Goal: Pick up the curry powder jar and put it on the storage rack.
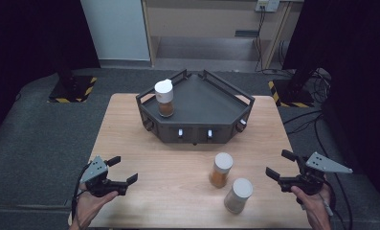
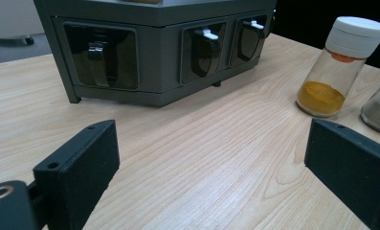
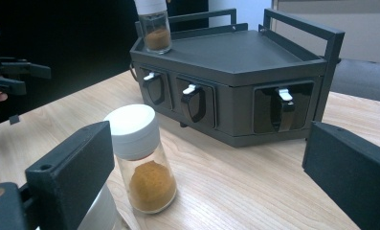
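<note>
A dark grey corner rack (image 1: pixel 211 108) stands at the table's far middle, with a white-capped jar of brown powder (image 1: pixel 164 98) upright on its left end. Two more white-capped jars stand on the table in front: one with orange powder (image 1: pixel 221 170), one with greyish powder (image 1: pixel 238 195) nearer me. My left gripper (image 1: pixel 124 169) hovers open at the front left, nothing between its jaws. My right gripper (image 1: pixel 279 163) is open at the front right, just right of the two jars. In the right gripper view the orange jar (image 3: pixel 142 158) stands beside the left jaw.
The rack's front face (image 2: pixel 163 52) has three dark recessed handles with white tips. Bare wood (image 1: pixel 163 172) lies between the left gripper and the jars. Grey carpet surrounds the table; stands with yellow-black striped bases (image 1: pixel 72 88) sit behind.
</note>
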`<state>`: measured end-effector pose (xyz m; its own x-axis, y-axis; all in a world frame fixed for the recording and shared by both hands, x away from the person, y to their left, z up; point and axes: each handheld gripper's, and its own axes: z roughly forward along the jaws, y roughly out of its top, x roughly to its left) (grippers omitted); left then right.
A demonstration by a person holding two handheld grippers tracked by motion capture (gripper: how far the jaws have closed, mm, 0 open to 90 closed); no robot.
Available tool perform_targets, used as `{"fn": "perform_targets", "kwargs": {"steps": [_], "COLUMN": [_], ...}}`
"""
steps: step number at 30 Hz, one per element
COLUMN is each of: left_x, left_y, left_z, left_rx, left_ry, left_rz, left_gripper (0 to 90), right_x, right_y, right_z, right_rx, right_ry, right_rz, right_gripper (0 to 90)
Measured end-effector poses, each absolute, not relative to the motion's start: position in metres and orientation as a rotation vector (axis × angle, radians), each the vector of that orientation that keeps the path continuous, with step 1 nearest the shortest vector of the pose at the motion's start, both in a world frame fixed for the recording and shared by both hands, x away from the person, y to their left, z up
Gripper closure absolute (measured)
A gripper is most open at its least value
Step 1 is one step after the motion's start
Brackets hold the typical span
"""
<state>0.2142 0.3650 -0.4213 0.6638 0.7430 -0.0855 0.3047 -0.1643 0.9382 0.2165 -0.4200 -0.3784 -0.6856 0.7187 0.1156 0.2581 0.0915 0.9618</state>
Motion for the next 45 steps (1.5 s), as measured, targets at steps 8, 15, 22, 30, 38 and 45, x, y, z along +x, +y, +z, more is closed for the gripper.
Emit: {"fn": "perform_targets", "kwargs": {"steps": [8,15,22,30,38,45], "left_x": [0.214,0.217,0.217,0.217,0.217,0.217], "left_y": [0.364,0.363,0.362,0.362,0.361,0.361], "left_z": [-0.421,-0.422,-0.422,-0.422,-0.421,-0.421], "left_rx": [1.753,1.745,1.75,1.751,1.757,1.759], "left_ry": [0.838,0.837,0.829,0.824,0.823,0.827], "left_rz": [0.481,0.466,0.462,0.466,0.467,0.468], "left_gripper": [3.5,3.4,3.4,3.4,3.4,3.3], "right_x": [0.219,0.219,0.221,0.224,0.228,0.237], "right_y": [-0.417,-0.412,-0.409,-0.406,-0.406,-0.406], "right_z": [-0.378,-0.374,-0.368,-0.366,-0.363,-0.358], "right_rx": [0.958,0.948,0.936,0.917,0.901,0.88], "right_ry": [1.999,2.007,2.008,2.017,2.028,2.05], "right_rz": [1.625,1.635,1.633,1.635,1.642,1.67], "right_gripper": [4.2,4.2,4.1,4.1,3.8,3.4]}}
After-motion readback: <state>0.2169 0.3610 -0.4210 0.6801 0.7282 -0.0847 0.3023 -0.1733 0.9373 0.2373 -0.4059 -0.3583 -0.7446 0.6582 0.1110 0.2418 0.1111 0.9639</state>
